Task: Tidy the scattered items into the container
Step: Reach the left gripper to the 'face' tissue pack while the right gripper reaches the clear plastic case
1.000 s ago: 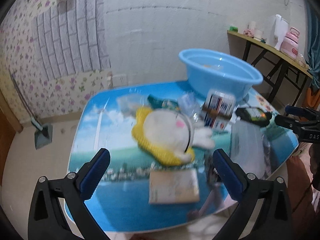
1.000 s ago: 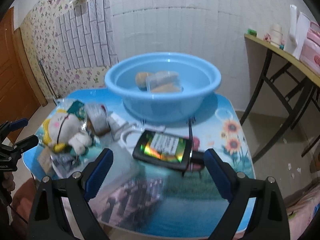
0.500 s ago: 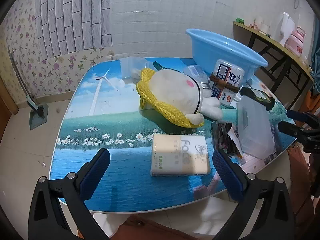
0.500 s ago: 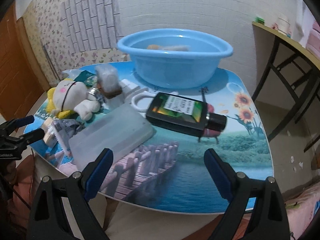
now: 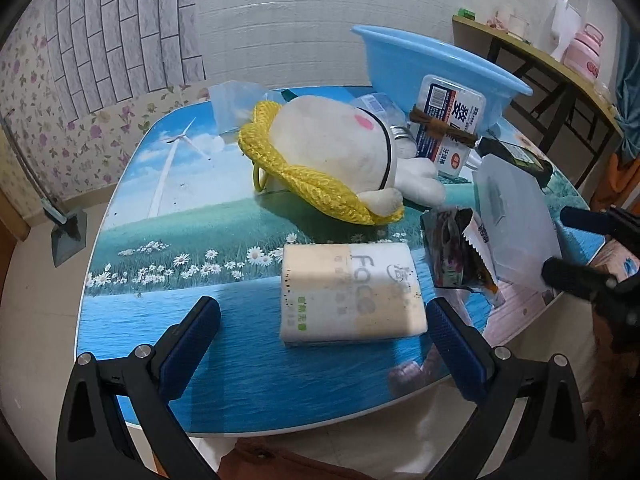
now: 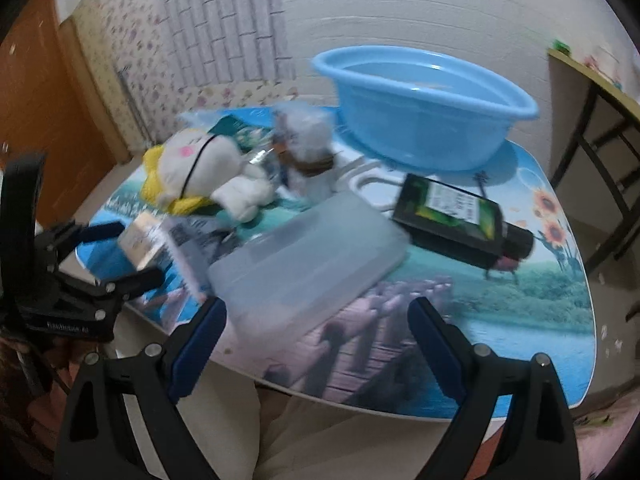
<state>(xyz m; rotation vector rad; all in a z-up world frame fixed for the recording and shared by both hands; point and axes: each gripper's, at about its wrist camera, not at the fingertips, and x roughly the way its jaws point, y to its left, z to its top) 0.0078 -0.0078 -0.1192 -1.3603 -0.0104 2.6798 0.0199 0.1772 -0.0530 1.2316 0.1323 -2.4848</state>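
Note:
A blue basin [image 6: 424,108] stands at the table's far side; it also shows in the left wrist view [image 5: 432,68]. A tissue pack [image 5: 352,292] lies just ahead of my open, empty left gripper [image 5: 320,336]. Behind it lie a white plush toy with a yellow knit hat [image 5: 332,160], a labelled box [image 5: 448,128] and a snack wrapper [image 5: 460,252]. My open, empty right gripper [image 6: 316,336] hovers at the near edge of a clear plastic case [image 6: 304,260]. A dark bottle [image 6: 460,216] lies right of the case.
The table [image 5: 192,240] has a printed landscape top. A wooden side table with a pink jug [image 5: 588,56] stands at the far right. A dustpan [image 5: 68,232] rests on the floor at the left. A wooden door [image 6: 36,120] is on the left.
Both grippers have moved lower and closer to the table. The tissue pack now sits just in front of the left jaws; the clear case sits between the right jaws' tips.

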